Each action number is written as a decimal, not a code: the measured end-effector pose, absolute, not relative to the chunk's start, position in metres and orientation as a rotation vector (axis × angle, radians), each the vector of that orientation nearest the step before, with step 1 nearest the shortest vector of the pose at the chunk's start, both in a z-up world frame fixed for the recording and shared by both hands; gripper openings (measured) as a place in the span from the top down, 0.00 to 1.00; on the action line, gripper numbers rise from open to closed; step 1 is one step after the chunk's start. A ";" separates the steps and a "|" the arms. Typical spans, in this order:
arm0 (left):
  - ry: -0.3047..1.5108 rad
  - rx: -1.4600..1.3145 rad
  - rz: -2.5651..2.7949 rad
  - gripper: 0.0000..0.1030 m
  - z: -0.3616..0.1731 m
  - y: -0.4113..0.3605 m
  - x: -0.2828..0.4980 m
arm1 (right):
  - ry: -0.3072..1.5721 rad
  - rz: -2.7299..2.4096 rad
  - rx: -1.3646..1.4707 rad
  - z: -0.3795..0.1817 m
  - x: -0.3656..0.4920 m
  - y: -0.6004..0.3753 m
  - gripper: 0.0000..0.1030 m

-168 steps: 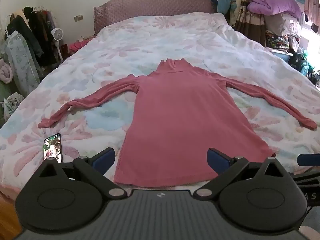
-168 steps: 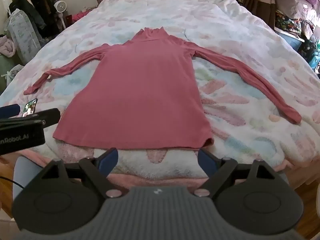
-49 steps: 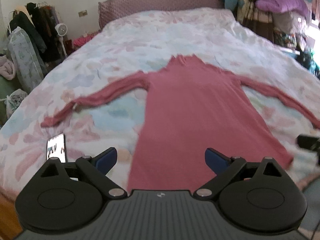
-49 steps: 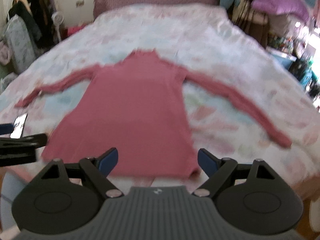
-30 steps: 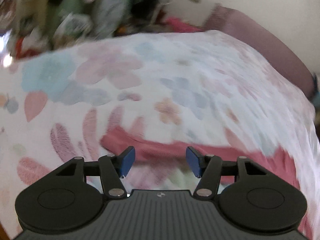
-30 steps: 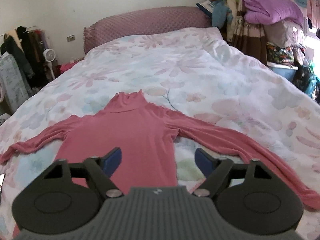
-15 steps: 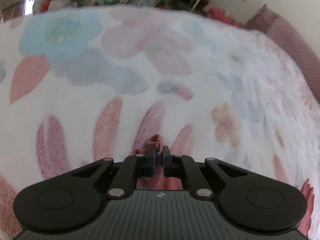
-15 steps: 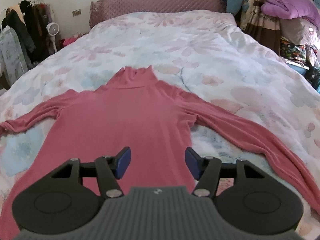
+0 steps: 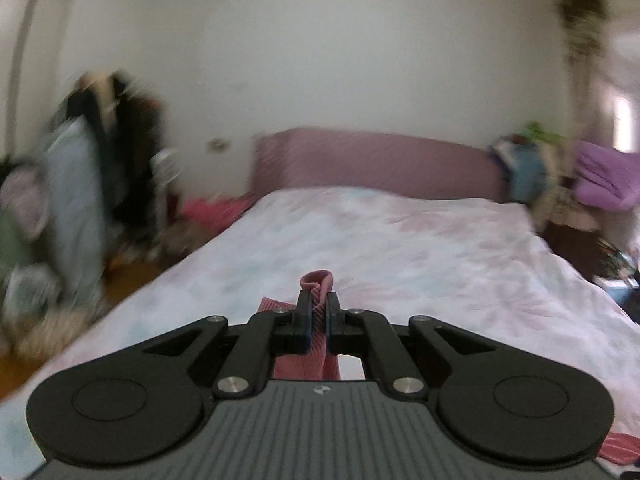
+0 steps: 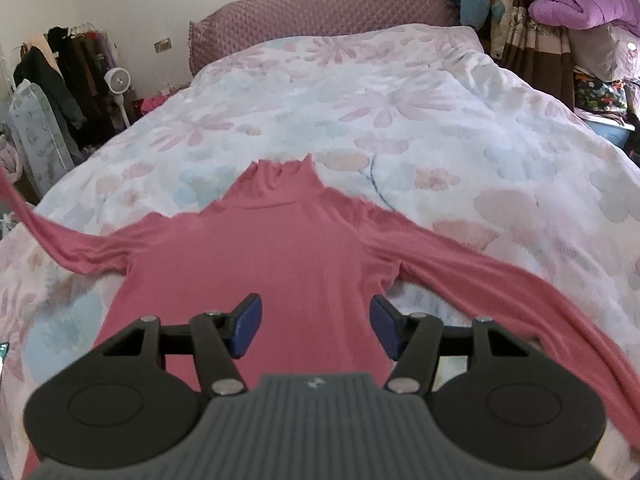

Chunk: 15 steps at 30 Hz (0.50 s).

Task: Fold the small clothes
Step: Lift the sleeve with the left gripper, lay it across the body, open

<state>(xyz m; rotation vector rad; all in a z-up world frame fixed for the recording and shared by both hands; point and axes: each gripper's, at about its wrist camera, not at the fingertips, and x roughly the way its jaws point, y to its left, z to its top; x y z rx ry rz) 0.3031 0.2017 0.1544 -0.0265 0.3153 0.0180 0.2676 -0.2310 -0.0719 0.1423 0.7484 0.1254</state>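
pink turtleneck (image 10: 256, 264) lies flat on the floral bedspread (image 10: 400, 120); your left gripper (image 9: 316, 314) pinches its cuff (image 9: 317, 282) up off the bed, your right gripper (image 10: 316, 326) hovers spread over the torso, gripping nothing.

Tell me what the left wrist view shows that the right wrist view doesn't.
Only the left wrist view shows the left gripper shut on the pink cuff, lifted off the bed. Only the right wrist view shows the right gripper, open above the pink top, whose body lies flat with its other sleeve spread out. Both show the floral duvet and the purple headboard.
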 end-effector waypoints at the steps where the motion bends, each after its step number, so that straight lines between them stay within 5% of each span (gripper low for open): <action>1: 0.312 0.004 -0.006 0.95 0.159 0.182 0.310 | 0.742 0.134 0.145 -0.068 0.268 -0.234 0.45; 9: 0.353 0.140 -0.327 0.95 0.157 -0.005 0.375 | 0.696 0.133 0.142 -0.047 0.270 -0.266 0.45; 15: 0.539 0.226 -0.549 0.95 0.072 -0.110 0.419 | 0.731 0.086 0.159 -0.062 0.282 -0.295 0.45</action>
